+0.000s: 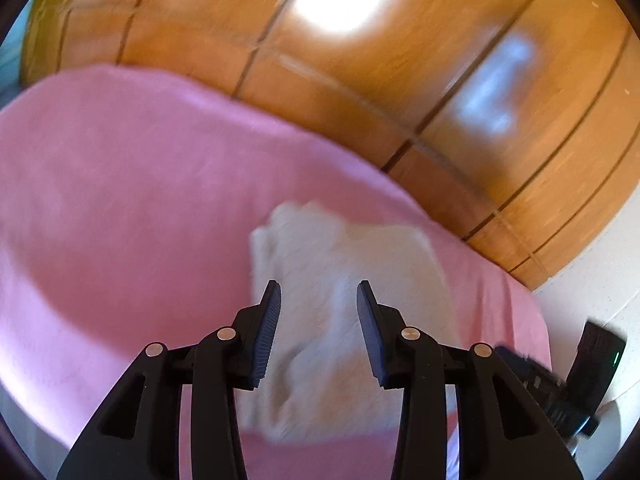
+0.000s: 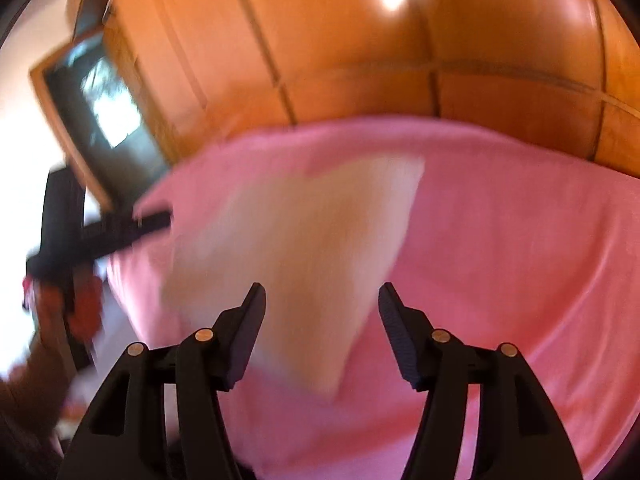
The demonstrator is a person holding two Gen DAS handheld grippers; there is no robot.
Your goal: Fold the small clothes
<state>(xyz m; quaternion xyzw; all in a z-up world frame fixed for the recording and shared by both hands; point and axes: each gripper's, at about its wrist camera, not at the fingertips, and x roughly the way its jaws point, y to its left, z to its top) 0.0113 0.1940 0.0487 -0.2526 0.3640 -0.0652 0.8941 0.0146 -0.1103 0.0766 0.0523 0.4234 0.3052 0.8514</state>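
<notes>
While the wooden wardrobe [image 1: 400, 92] fills the background, a pink blanket [image 1: 120, 184] spreads across the bed below it, and on the blanket lies a cream folded garment [image 1: 360, 272], blurred in both views. In the right wrist view its long axis runs from the near-left edge up toward a far-right corner. The left gripper [image 1: 319, 300] hangs above it with jaws parted and nothing between them; the right gripper [image 2: 322, 304] likewise stands apart, empty, over the garment's near end.
</notes>
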